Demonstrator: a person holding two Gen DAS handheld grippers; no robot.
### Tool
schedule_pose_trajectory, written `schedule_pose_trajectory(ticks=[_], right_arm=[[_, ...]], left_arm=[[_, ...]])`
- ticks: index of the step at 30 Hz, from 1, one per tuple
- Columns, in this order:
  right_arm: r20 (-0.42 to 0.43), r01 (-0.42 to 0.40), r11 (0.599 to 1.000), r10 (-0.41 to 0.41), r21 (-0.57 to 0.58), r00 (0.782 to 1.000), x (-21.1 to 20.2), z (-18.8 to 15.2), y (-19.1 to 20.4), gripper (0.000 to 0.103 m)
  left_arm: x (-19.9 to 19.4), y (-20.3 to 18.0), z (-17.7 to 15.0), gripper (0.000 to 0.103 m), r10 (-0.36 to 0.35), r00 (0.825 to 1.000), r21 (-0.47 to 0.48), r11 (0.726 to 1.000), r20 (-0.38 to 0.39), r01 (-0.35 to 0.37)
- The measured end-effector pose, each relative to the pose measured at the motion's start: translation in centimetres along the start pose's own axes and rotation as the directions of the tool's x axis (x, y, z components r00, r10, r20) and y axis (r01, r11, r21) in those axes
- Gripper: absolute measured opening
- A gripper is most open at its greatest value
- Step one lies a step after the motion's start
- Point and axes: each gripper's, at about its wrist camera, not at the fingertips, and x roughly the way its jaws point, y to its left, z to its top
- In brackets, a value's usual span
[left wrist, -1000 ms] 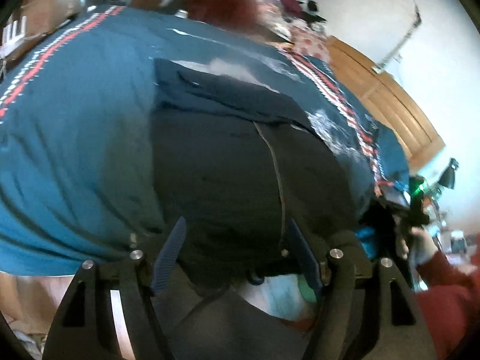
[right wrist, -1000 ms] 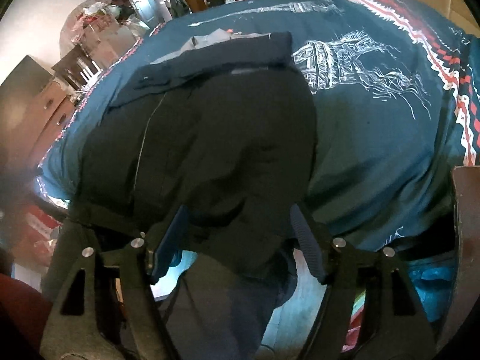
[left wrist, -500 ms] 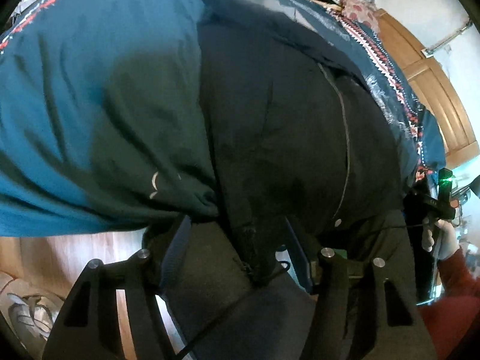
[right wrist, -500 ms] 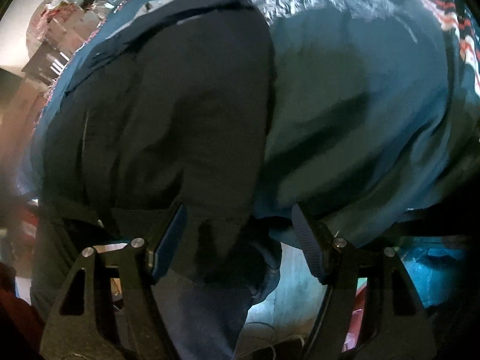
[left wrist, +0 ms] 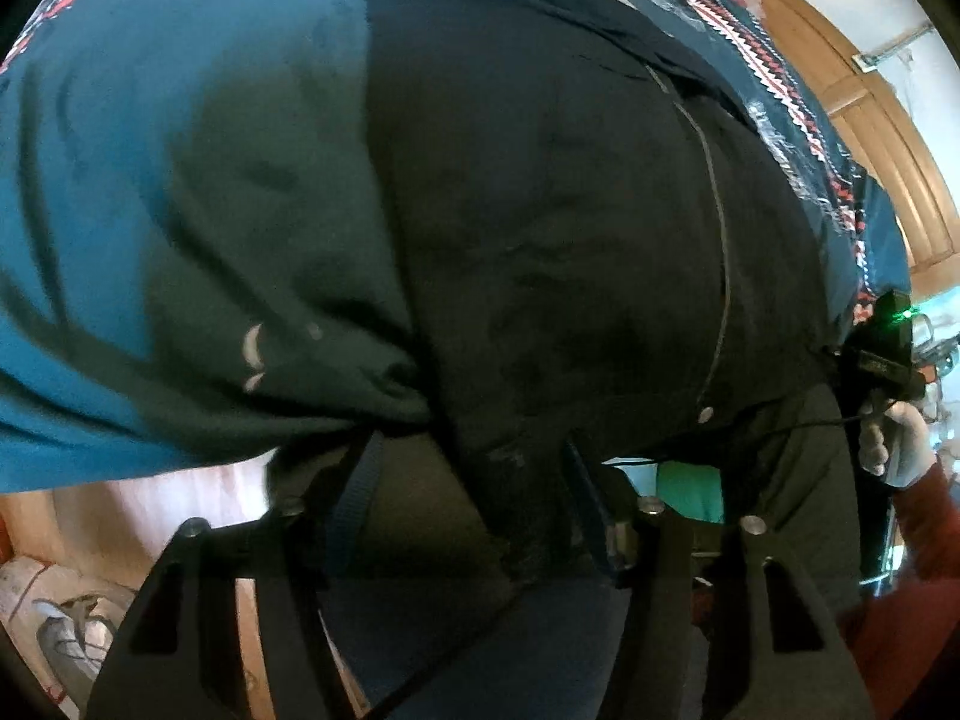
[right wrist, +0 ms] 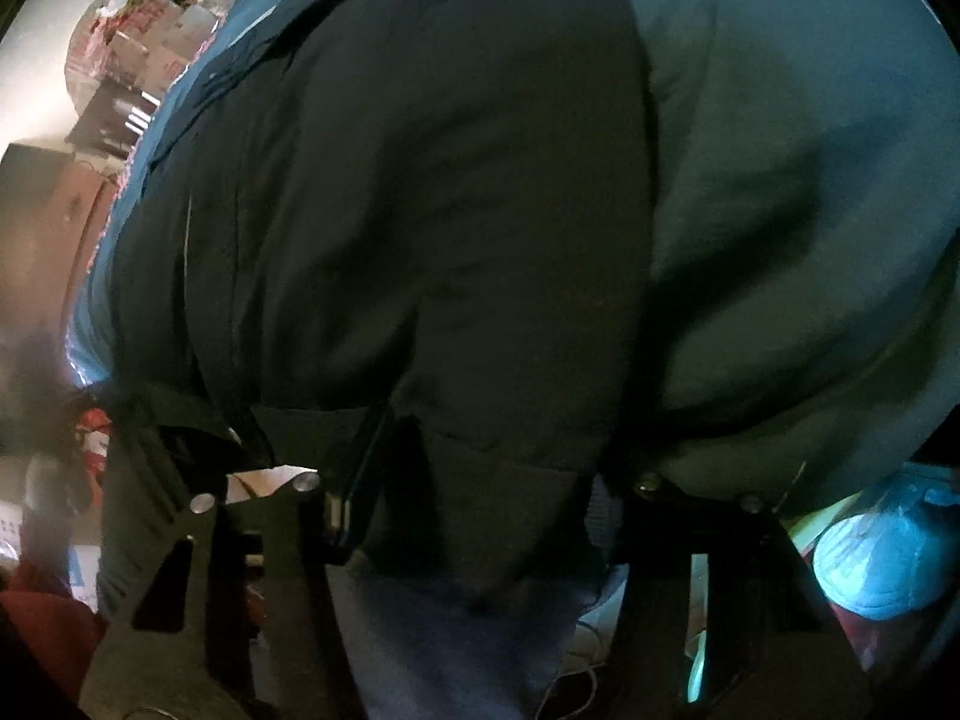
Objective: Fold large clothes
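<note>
A black jacket (left wrist: 558, 228) lies spread on a bed covered with a teal patterned blanket (left wrist: 150, 138). Its near hem hangs over the bed's edge. My left gripper (left wrist: 474, 498) is open at that hem, with a hanging fold of jacket between its fingers. The same jacket (right wrist: 420, 210) fills the right wrist view. There my right gripper (right wrist: 480, 498) is open too, its fingers either side of the hem's other corner. The fingertips (right wrist: 366, 468) are partly hidden by cloth. A grey zip line (left wrist: 720, 228) runs down the jacket.
A gloved hand (left wrist: 900, 438) with a red sleeve holds a gripper handle at the right of the left wrist view. A wooden panel (left wrist: 888, 168) stands behind the bed. Shoes (left wrist: 72, 642) lie on the floor. A light blue bag (right wrist: 876, 558) sits low right; cluttered shelves (right wrist: 138, 60) far left.
Both grippers have moved in close to the jacket's near hem. The jacket now fills both views, and the hem has come between the fingers.
</note>
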Motion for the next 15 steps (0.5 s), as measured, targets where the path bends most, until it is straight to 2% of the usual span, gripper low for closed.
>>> schedule_pose_trajectory(ticks=[3,4,5,8,10,11,13,15], right_arm=[[-0.006,-0.009,1.000,0.009,0.010,1.000,0.1,-0.2,-0.2,0.055],[-0.009,-0.010,1.000,0.010,0.009,1.000,0.1,-0.2,-0.1,0.055],[-0.016,-0.010,1.000,0.010,0.010,1.000,0.3,-0.3,-0.1,0.055],[-0.017,-0.022,0.999,0.022,0.025,1.000,0.7,-0.2,-0.3,0.054],[-0.003,-0.028,0.999,0.029,0.035,1.000,0.5,-0.2,-0.3,0.029],[0.024,-0.117,0.991,0.116,0.058,0.993,-0.5,-0.2,-0.4,0.008],[0.094,-0.167,0.985,0.164,0.029,0.982,-2.9,-0.1,0.8,0.008],[0.166,-0.258,0.966,0.252,0.013,0.953,-5.7,0.2,1.8,0.007]], left_arm=[[0.6,-1.1,0.3,0.042,0.017,1.000,0.044,0.999,-0.024,-0.016],[0.7,-1.2,0.3,0.030,0.008,1.000,0.046,0.999,-0.030,-0.007],[0.8,-1.1,0.4,0.025,0.007,0.999,0.042,0.999,-0.034,-0.005],[1.0,-0.5,0.4,0.021,-0.012,0.999,0.011,1.000,-0.034,0.013],[1.0,-0.2,0.4,0.017,-0.041,0.999,-0.025,0.999,-0.021,0.040],[0.8,-0.2,0.3,0.014,-0.062,0.998,-0.039,0.997,-0.015,0.061],[-0.2,-0.4,0.2,0.013,-0.146,0.989,-0.077,0.986,0.018,0.147],[-2.3,-0.9,0.5,0.013,-0.236,0.968,-0.096,0.965,0.085,0.244]])
